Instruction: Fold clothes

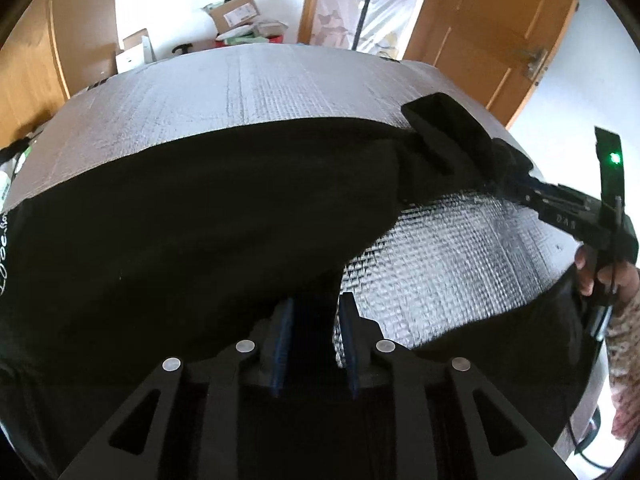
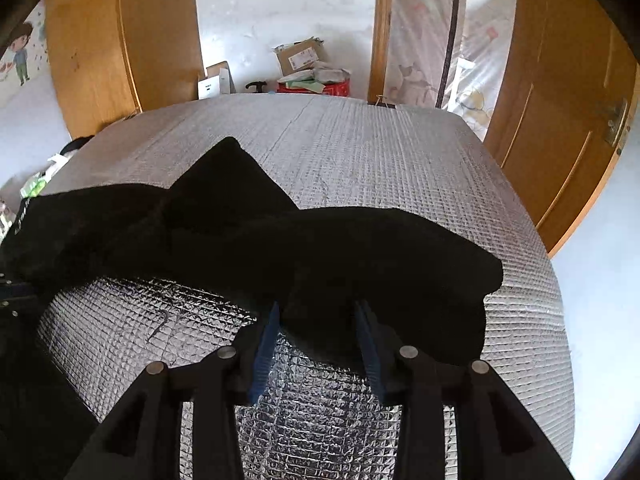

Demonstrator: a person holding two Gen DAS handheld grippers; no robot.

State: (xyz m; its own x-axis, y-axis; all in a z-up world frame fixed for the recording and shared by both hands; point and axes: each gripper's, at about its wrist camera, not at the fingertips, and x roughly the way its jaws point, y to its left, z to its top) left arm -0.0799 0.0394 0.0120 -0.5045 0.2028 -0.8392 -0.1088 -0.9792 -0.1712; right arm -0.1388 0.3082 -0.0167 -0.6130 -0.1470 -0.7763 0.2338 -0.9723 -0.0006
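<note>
I have both claws, left (image 1: 314,316) and right (image 2: 316,320), pinching the black garment (image 1: 180,220), mid-fold; next, lay that edge onto the worktop (image 2: 360,152).

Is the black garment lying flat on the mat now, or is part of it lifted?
Partly lifted. The black garment arches off the silver mat, which shows beneath it, between the left gripper and right gripper.
</note>
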